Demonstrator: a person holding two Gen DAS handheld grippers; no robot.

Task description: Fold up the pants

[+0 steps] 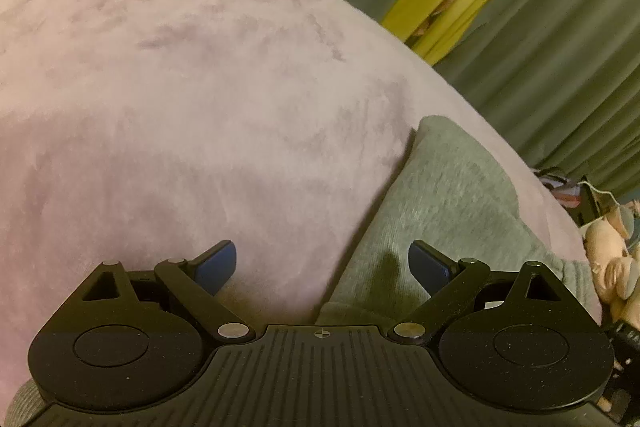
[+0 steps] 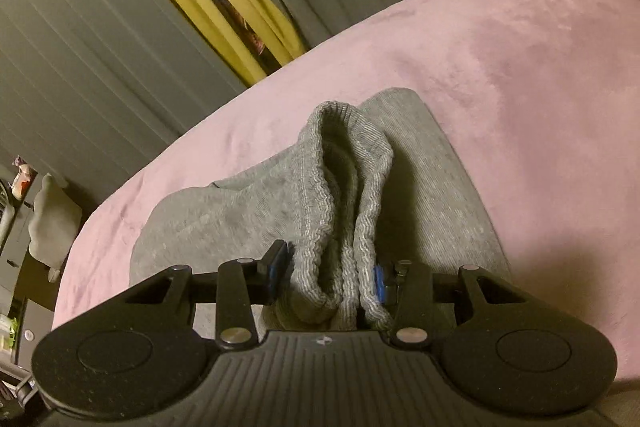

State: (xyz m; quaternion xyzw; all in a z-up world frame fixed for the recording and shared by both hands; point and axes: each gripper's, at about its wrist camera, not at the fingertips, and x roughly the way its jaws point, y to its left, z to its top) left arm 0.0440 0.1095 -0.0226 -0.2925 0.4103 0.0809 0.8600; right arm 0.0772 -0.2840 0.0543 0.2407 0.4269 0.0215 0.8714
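The soft grey knitted pants (image 1: 448,211) lie on the fuzzy pink blanket (image 1: 180,87) that covers the bed. In the left wrist view, the left gripper (image 1: 322,267) hangs just above the edge of the pants. Its two blue-tipped fingers (image 1: 218,265) are spread wide apart and hold nothing. I think it waits there so it can grab the cloth or press it flat.

In the right wrist view, the right gripper (image 2: 326,277) is closed on the ribbed end of the pants (image 2: 344,195). The ribbed band is bunched between the blue pads and stands up in a loop. The rest of the pants lies flat below it on the blanket. It looks like this end is lifted so it can be laid over the flat part to make a fold. Green curtains (image 2: 80,27) hang behind the bed.
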